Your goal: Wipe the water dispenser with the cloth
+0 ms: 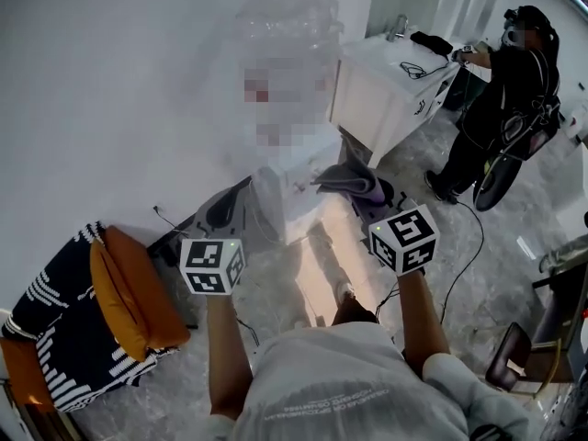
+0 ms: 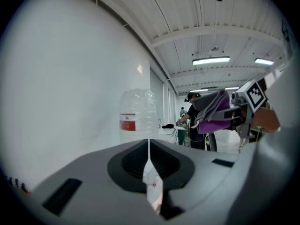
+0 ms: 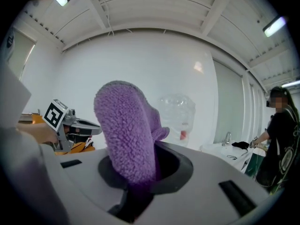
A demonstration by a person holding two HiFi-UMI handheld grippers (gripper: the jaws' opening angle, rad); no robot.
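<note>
The white water dispenser (image 1: 292, 165) stands against the wall, with a clear bottle (image 1: 287, 16) on top; the bottle (image 2: 137, 115) also shows in the left gripper view and, beyond the cloth, as the bottle (image 3: 177, 116) in the right gripper view. My right gripper (image 1: 369, 191) is shut on a purple cloth (image 1: 349, 178), held close to the dispenser's right side. The cloth (image 3: 129, 135) sticks up from the jaws. My left gripper (image 1: 228, 208) hovers by the dispenser's left side, jaws shut with nothing between them (image 2: 149, 146). Seen from the left gripper, the cloth (image 2: 213, 112) hangs at right.
A white sink cabinet (image 1: 390, 85) stands behind the dispenser at right, with a person in black (image 1: 510, 90) beside it. Orange cushions and striped fabric (image 1: 129, 297) lie at left. Cables (image 1: 467, 251) run over the marble floor. A chair (image 1: 514, 366) sits at lower right.
</note>
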